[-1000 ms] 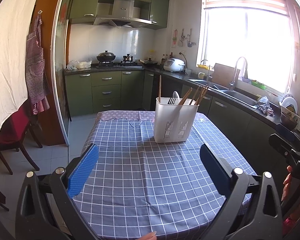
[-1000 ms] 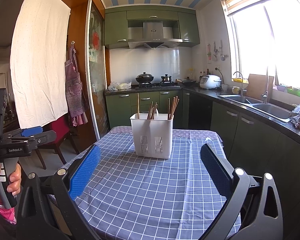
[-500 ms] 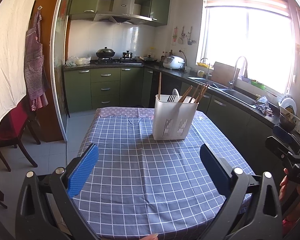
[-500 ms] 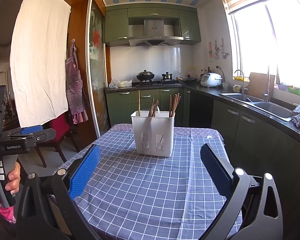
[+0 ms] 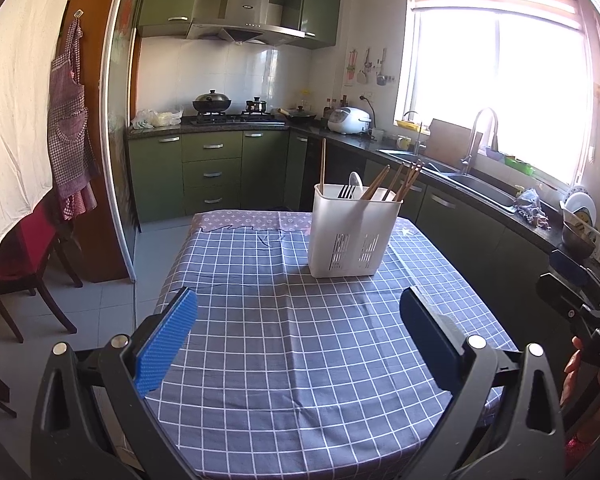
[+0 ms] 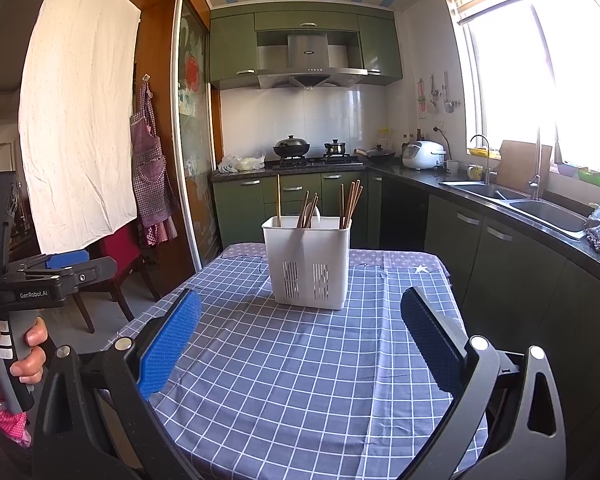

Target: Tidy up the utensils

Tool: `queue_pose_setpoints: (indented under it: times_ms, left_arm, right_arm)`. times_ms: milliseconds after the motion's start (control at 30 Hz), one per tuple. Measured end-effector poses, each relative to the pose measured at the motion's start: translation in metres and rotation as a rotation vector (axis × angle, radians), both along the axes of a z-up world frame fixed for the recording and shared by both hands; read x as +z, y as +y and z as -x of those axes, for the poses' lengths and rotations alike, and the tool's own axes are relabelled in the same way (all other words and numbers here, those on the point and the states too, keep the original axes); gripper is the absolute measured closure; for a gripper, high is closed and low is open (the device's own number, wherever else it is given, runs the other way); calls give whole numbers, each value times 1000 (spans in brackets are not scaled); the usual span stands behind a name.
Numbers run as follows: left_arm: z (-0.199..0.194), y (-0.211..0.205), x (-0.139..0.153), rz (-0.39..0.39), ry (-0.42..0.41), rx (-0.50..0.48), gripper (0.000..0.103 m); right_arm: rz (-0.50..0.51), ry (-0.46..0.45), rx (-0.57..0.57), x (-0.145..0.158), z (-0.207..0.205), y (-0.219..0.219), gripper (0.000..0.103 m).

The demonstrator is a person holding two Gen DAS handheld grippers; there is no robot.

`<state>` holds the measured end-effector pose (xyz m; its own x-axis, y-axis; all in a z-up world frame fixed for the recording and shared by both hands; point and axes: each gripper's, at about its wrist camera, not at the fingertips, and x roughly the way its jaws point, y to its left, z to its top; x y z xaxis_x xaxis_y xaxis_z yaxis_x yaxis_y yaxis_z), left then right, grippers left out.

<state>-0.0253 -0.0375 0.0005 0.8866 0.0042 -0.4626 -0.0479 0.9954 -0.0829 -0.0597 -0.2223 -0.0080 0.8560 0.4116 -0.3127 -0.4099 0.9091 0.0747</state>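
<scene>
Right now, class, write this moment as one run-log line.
left hand-held gripper: open, empty | right hand-held gripper: open, empty | utensil holder: upright on table, chopsticks inside

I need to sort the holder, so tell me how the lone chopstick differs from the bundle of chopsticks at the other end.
The lone chopstick stands nearly upright; the bundle of chopsticks leans to the side. The lone chopstick is pale and single; the bundle of chopsticks is darker brown, several packed together. They sit at opposite ends of the white holder. Both are thin wooden sticks rising above its rim.
</scene>
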Motion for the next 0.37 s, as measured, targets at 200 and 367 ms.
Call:
queue_pose_setpoints:
  times_ms: [200,367]
  left_arm:
    - [-6,6,-6,19,46,10,7]
    - [-11,6,-10,-17,51,43,7]
  right_arm:
    - [-2,7,0,-2,-3,0,5]
    - [-1,16,0,-4,-6,-1,5]
